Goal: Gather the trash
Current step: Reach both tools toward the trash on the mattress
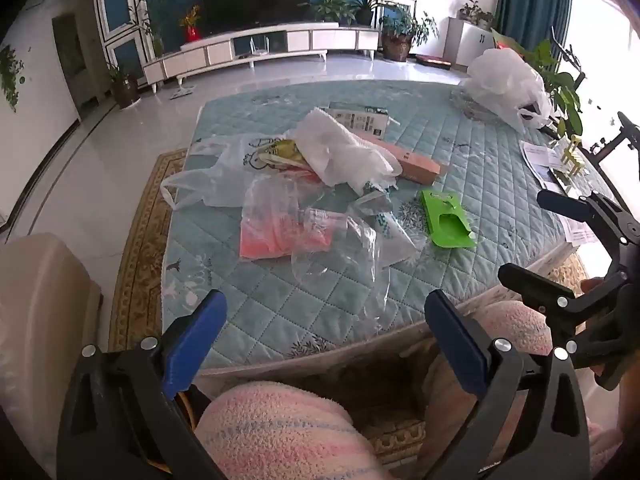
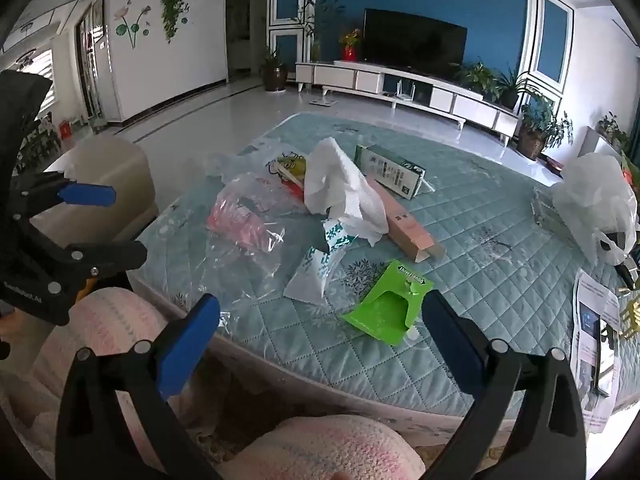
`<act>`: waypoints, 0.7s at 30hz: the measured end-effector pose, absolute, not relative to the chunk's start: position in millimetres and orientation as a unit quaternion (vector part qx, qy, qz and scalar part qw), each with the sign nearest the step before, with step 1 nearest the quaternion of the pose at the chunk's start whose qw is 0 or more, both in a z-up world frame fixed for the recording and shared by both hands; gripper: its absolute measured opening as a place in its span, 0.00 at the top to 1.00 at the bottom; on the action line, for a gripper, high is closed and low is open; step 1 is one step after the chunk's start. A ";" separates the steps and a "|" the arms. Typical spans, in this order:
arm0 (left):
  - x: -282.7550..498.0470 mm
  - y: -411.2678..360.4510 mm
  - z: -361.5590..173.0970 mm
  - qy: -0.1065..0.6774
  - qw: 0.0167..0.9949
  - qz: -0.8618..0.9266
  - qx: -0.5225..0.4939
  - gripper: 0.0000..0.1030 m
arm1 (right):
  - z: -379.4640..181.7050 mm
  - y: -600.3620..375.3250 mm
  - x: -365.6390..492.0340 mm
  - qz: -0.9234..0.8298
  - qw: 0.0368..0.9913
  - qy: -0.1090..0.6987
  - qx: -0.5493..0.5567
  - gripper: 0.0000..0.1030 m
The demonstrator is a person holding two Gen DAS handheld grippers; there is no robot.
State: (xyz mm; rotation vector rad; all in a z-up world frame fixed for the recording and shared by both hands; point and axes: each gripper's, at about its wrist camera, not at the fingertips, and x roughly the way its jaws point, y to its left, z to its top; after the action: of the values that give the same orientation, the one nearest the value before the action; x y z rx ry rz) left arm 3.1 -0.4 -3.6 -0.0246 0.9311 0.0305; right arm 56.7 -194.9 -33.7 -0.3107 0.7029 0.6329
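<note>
Closest in, both grippers hang over the person's knees in pink fleece, short of the desk's near edge. The left gripper has its jaws wide apart and holds nothing; the right gripper likewise has its jaws spread, empty. The desk wears a quilted pale blue cover. Nearest on it lies a clear plastic bag, crumpled, touching a clear bag with pink contents to its left. Just right of these sits a bright green cardboard package with a cut-out window, lying flat near the front edge, in front of the right gripper. Beside it lies a white wrapper with green print. Behind comes the main heap: a crumpled white paper towel resting on a long pink box, a yellow snack packet, and a thin white shopping bag spilling toward the left edge. A green and white carton lies behind the towel. At the far right corner a white plastic bag stands puffed up, well apart from the heap. Papers lie along the right edge. Beyond the desk stands a television on a low white cabinet.
</note>
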 end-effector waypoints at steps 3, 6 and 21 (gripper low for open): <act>7.8 1.5 -8.5 0.463 0.886 0.004 -0.025 0.06 | -35.8 -194.6 59.2 0.304 0.876 0.345 -0.144 0.04; 9.5 6.2 -10.3 0.465 0.884 -0.003 -0.050 0.06 | -38.7 -195.7 61.7 0.292 0.881 0.344 -0.144 0.04; 26.5 -1.8 -32.0 0.479 0.876 0.041 0.015 0.06 | -54.9 -193.1 83.6 0.254 0.885 0.358 -0.158 0.04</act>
State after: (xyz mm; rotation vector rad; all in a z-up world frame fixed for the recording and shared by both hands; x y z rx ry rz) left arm 26.5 -1.8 -32.0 0.0306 1.0005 0.0851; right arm 83.6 -193.1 -54.9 -0.3277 0.7444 0.5291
